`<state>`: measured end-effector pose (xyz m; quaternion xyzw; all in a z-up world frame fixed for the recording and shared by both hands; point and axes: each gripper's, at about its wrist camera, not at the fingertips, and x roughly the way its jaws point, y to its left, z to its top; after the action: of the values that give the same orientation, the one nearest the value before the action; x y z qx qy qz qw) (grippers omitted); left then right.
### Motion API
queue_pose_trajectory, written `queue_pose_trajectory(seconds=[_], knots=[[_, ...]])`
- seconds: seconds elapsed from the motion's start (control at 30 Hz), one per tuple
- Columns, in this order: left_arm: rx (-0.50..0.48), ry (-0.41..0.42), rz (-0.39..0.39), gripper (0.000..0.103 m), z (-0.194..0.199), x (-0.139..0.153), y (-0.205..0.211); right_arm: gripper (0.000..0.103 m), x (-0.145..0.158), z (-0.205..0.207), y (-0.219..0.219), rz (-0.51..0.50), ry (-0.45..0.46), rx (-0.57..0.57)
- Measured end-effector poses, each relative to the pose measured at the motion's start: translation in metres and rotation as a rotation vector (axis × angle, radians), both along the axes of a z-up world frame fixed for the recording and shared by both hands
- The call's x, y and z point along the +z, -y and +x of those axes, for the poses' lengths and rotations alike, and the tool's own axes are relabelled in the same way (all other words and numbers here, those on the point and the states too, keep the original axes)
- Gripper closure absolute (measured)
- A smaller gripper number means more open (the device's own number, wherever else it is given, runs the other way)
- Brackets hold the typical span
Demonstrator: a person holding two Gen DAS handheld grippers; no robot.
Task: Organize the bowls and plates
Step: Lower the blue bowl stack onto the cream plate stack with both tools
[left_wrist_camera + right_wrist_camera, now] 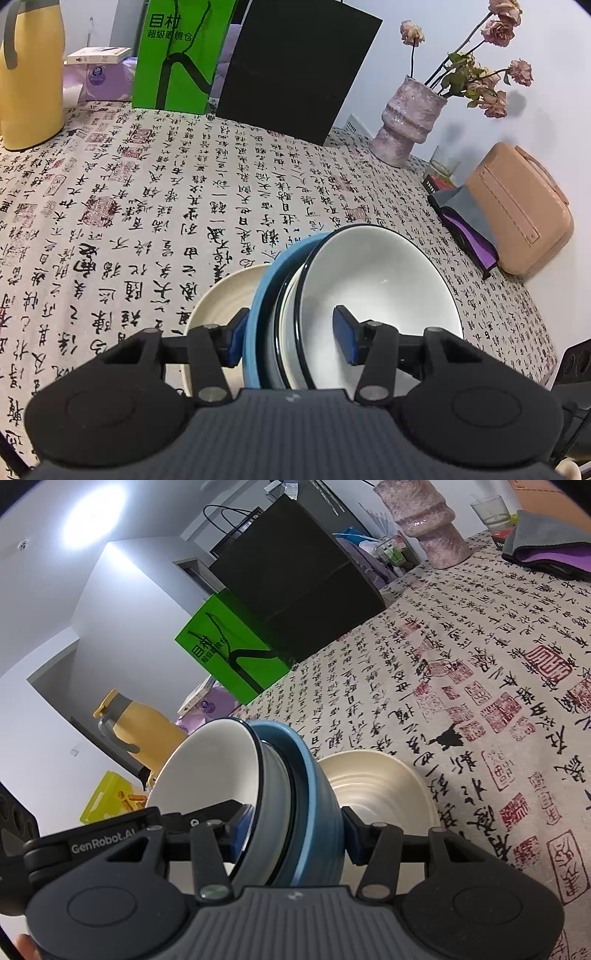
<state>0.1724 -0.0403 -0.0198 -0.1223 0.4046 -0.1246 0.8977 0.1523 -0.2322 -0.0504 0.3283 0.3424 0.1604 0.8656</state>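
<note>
A nested stack of bowls is held tilted above a cream plate (218, 302) on the table. The stack has a blue outer bowl (264, 295), a grey middle bowl and a white black-rimmed inner bowl (373, 273). My left gripper (291, 338) is shut on the stack's rims, one pad outside the blue bowl, one inside the white bowl. My right gripper (295, 830) is shut on the opposite side of the same stack: white bowl (207, 764), blue bowl (310, 775), with the cream plate (373, 782) beneath.
A calligraphy tablecloth (184, 192) covers the table. At the back stand a yellow jug (29, 74), a green bag (177, 55), a black bag (291, 66) and a pink vase with dried roses (406, 114). A tan case (517, 206) and folded cloths (465, 225) lie right.
</note>
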Motion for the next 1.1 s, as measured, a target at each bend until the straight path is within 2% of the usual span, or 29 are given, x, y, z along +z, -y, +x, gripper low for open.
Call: queue_pose_trajectory(seconds=[1.1], knots=[[0.020,-0.070,-0.020,0.055,0.014,-0.028,0.001,0.053,-0.022,0.013,-0.001,-0.049,-0.055,0.005]])
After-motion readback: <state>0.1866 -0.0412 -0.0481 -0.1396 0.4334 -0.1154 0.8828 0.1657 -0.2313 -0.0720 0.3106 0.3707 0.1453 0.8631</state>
